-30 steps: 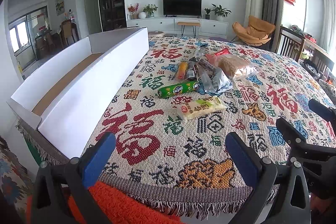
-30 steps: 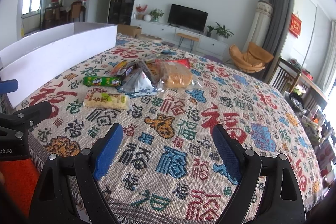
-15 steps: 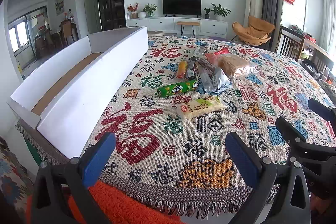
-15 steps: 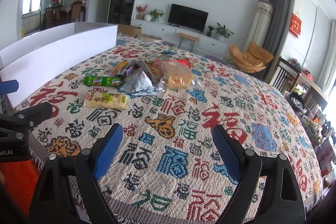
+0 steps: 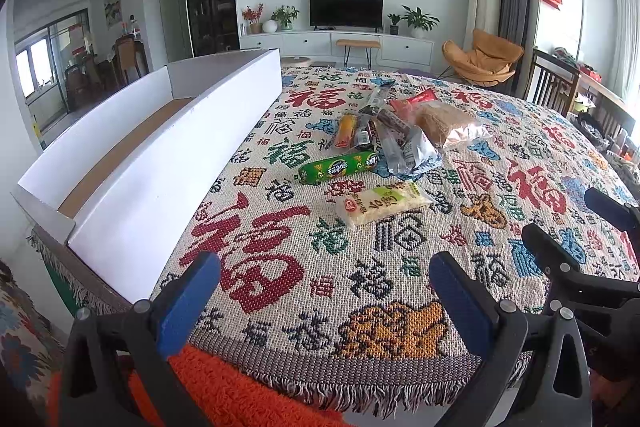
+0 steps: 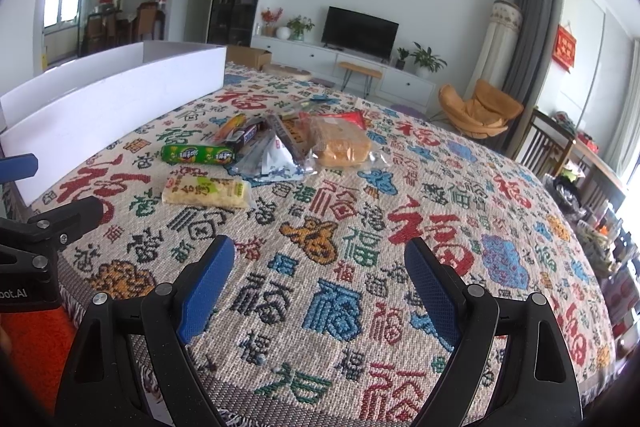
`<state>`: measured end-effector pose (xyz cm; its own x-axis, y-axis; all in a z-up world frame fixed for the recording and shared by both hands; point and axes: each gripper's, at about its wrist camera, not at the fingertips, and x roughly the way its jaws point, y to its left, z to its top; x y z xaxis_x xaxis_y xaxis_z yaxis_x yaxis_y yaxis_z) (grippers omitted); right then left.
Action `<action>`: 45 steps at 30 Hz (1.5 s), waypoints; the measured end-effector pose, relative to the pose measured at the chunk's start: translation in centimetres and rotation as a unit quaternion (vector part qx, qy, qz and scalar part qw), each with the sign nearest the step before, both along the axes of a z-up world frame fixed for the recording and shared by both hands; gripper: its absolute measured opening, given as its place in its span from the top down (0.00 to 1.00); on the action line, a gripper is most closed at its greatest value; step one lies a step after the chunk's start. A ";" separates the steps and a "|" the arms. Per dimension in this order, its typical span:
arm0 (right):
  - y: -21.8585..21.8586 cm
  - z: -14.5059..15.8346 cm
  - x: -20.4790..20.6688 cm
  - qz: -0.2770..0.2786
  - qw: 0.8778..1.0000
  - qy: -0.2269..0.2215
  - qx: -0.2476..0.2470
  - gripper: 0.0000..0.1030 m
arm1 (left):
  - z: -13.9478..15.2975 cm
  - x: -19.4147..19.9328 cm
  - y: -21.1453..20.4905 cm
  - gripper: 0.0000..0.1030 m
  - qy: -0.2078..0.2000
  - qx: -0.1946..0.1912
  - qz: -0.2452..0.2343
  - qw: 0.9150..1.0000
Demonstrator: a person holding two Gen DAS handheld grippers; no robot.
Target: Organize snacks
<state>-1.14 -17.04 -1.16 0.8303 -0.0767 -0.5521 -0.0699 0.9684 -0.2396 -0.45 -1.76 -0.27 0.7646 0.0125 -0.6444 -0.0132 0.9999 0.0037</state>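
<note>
Several snacks lie mid-table on the patterned cloth: a pale yellow packet (image 5: 382,202) (image 6: 206,191) nearest me, a green tube (image 5: 338,167) (image 6: 198,155) behind it, then silver wrappers (image 5: 408,153), an orange stick (image 5: 346,131) and a bag of brown bread (image 5: 446,121) (image 6: 340,143). A long white box (image 5: 160,163) (image 6: 108,99) stands open along the left edge. My left gripper (image 5: 324,291) hovers open at the near edge, well short of the snacks. Beside it, my right gripper (image 6: 320,275) is open too, holding nothing.
The woven cloth (image 5: 280,267) with red and blue characters covers the table and ends in a fringe near me. An orange fabric (image 5: 224,395) lies below the left gripper. Wooden chairs (image 6: 552,147) stand at the right; a TV cabinet (image 5: 340,43) is far behind.
</note>
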 end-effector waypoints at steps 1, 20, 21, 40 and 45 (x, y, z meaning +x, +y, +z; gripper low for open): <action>0.0 0.0 0.0 0.000 1.000 0.000 0.000 0.13 | 0.0 0.0 0.0 0.00 0.000 0.000 0.000 1.000; 0.2 -0.4 0.2 0.002 1.000 0.006 0.001 0.13 | -0.1 0.0 0.0 0.00 0.000 -0.001 0.000 1.000; 0.1 -0.4 0.2 0.001 1.000 0.006 0.001 0.13 | -0.1 0.0 0.0 0.00 0.000 -0.001 0.000 1.000; 0.0 -0.6 0.3 0.001 1.000 0.011 0.002 0.13 | -0.1 0.0 0.1 0.00 0.001 -0.002 0.000 1.000; 0.0 -0.7 0.2 0.002 1.000 0.012 0.001 0.13 | -0.1 0.0 0.0 0.00 0.001 -0.002 0.000 1.000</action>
